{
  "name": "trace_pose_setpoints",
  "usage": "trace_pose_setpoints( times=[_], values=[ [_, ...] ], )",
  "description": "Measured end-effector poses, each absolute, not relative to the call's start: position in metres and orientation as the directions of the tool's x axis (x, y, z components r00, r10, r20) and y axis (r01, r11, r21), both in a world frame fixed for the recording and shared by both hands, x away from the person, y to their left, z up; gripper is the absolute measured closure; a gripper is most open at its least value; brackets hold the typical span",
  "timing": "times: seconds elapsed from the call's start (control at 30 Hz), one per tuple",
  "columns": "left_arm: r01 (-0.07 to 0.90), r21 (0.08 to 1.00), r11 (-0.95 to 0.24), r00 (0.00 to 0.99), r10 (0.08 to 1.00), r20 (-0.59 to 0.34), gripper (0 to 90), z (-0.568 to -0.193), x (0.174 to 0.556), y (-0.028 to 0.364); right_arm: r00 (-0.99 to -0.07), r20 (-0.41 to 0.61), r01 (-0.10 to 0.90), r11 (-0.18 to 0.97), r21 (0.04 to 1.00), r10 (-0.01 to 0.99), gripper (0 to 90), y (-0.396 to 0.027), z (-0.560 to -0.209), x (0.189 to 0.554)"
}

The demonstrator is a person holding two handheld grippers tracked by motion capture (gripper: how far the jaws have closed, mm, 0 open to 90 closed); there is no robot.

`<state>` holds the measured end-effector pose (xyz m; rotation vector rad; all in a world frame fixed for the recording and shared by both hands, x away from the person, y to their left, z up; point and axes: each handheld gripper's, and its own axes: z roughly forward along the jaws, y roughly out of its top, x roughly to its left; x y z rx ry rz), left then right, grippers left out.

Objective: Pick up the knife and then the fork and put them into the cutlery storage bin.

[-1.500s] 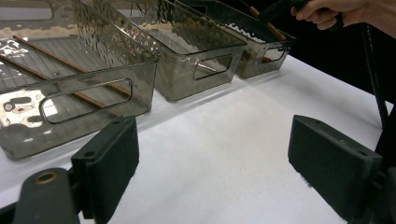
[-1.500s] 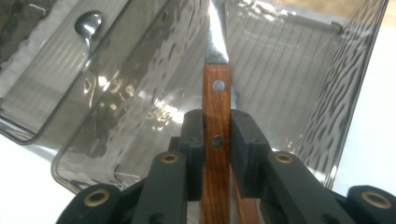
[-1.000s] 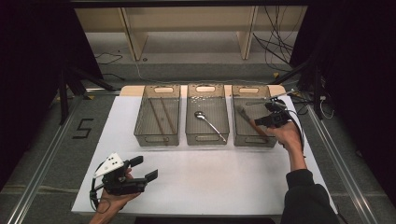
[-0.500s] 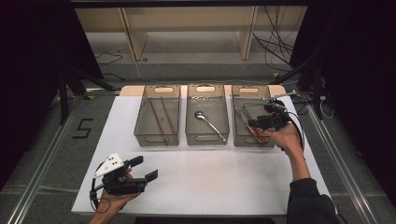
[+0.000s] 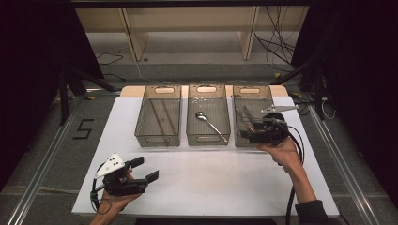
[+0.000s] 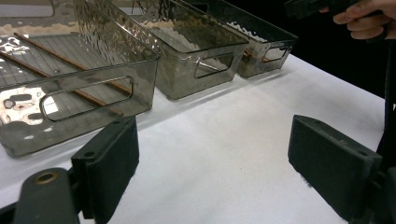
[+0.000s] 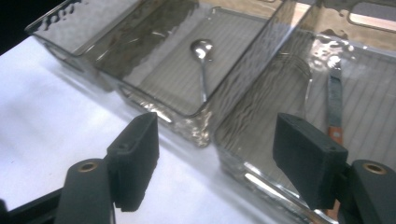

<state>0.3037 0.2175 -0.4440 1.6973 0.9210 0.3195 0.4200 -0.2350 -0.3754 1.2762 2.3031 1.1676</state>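
Note:
Three see-through grey bins stand in a row on the white mat. The left bin (image 5: 158, 123) holds two brown chopsticks (image 5: 163, 117) (image 6: 70, 63), and a metal spoon (image 5: 211, 123) (image 7: 201, 60) lies in the middle bin (image 5: 208, 136). A knife (image 7: 334, 98) with a wooden handle lies in the right bin (image 5: 253, 91). My right gripper (image 5: 247, 133) (image 7: 219, 163) hovers over that bin's near end. Its jaws have just been opening and nothing is between them. My left gripper (image 5: 145, 169) (image 6: 219, 168) rests open at the mat's front left, with nothing in it.
The white mat (image 5: 211, 183) has free room between the bins and its front edge. Metal rails run along both sides of the table. Cables (image 5: 293, 154) trail from the right gripper. A wooden shelf frame stands behind the table.
The right gripper has drawn back toward the near end of the right bin, and its jaws now stand wider. The left gripper has stayed where it was.

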Motion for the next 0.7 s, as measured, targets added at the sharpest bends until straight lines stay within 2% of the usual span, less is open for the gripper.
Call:
trace_pose_setpoints(
  times=[0.7],
  values=[
    [0.418,0.906,-0.072,0.656,0.714,-0.245,15.9,-0.444,0.304,0.218,-0.642,0.140,0.507,0.281,0.815,0.754,24.2,-0.232,-0.400,0.359]
  ],
)
